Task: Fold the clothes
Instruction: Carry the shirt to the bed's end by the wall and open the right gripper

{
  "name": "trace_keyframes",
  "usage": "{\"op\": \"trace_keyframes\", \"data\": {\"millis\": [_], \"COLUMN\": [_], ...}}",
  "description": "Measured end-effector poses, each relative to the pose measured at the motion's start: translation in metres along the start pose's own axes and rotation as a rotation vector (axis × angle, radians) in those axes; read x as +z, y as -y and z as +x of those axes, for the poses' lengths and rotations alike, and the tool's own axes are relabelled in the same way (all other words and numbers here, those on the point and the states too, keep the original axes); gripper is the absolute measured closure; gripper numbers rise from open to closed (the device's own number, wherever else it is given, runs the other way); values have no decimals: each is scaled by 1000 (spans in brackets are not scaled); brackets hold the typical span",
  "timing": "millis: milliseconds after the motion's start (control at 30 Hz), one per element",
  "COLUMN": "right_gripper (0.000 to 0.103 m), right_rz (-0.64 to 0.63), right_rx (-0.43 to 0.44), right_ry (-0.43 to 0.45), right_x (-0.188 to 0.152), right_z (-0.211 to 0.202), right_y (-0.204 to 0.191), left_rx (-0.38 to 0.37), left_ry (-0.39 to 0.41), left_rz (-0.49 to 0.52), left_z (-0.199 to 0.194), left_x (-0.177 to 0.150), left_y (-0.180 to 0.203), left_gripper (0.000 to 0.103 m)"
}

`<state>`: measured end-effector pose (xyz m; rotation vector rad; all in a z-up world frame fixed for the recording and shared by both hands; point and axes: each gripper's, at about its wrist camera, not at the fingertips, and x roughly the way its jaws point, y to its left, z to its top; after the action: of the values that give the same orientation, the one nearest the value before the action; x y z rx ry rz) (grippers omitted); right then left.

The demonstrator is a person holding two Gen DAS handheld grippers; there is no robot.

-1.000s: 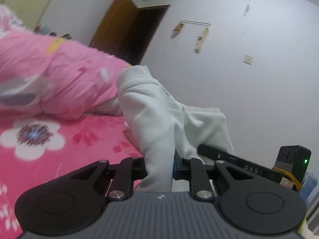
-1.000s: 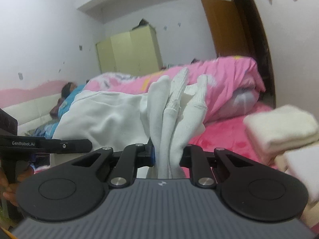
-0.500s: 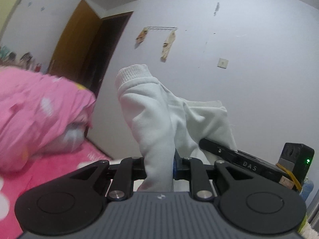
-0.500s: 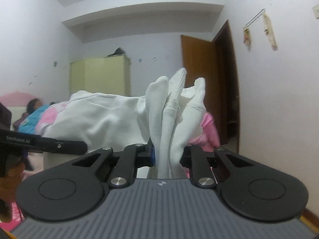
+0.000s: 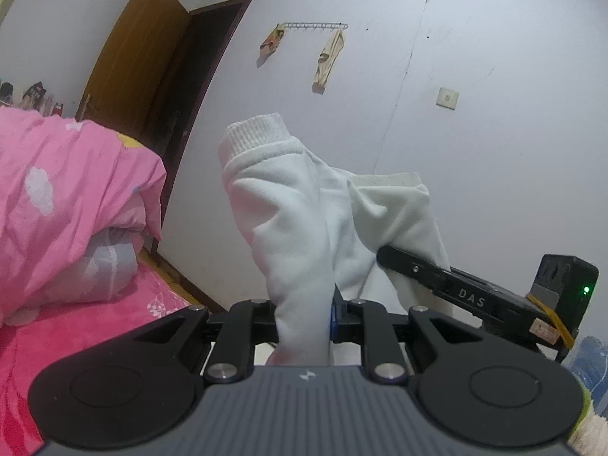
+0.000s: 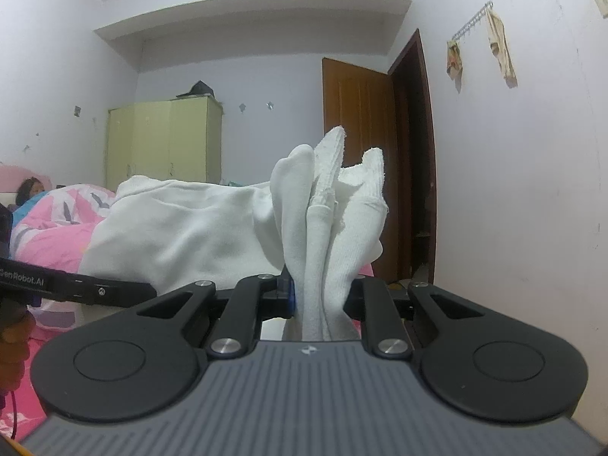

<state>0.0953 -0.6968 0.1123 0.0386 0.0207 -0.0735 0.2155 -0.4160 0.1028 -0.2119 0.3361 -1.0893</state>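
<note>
Left-wrist view showed the left gripper [image 5: 304, 315] pinching a bunched fold of a white sweatshirt [image 5: 288, 205], its ribbed cuff [image 5: 252, 133] standing upright above the jaws. The garment was held up in the air between both tools, well above the bed. Off to the right, the right gripper [image 5: 467, 292], marked "DAS", reached into the cloth with a green light on its body. Below left lay a bright pink bedsheet [image 5: 76, 326] with a pink quilt [image 5: 68, 190] heaped on it. Behind stood a pale wall [image 5: 494, 133] with a hook rail [image 5: 315, 24], two hanging cloths and a wall switch [image 5: 447, 97]. A brown wooden door [image 5: 133, 60] stood open against a dark doorway.

Right-wrist view showed that gripper [image 6: 319, 296] pressed shut on gathered ribbed edges of the sweatshirt [image 6: 190, 235], which spread leftward. A yellow-green wardrobe [image 6: 163, 140] stood against the far wall, with a dark item on top. A person [image 6: 28, 188] lay at the far left under pink bedding.
</note>
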Motion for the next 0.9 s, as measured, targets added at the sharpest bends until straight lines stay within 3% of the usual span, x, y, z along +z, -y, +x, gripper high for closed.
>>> {"op": "trace_keyframes", "data": {"millis": [267, 733, 833, 900], "right_gripper": [90, 89, 84, 71], "right_rz": [27, 27, 44, 86], "right_rx": [22, 81, 83, 51], "right_ry": [-23, -206, -261, -329], "right_x": [-16, -67, -81, -94], "right_z": [39, 127, 149, 169], "right_y": [33, 39, 41, 47], "left_rx": [16, 107, 168, 241], "left_ry": [-30, -124, -159, -191], "left_rz": [-36, -164, -182, -202], "left_z": [47, 104, 121, 132], "left_x": [-5, -26, -37, -47], "left_y": [-27, -107, -128, -143], "left_gripper": [84, 83, 70, 45]}}
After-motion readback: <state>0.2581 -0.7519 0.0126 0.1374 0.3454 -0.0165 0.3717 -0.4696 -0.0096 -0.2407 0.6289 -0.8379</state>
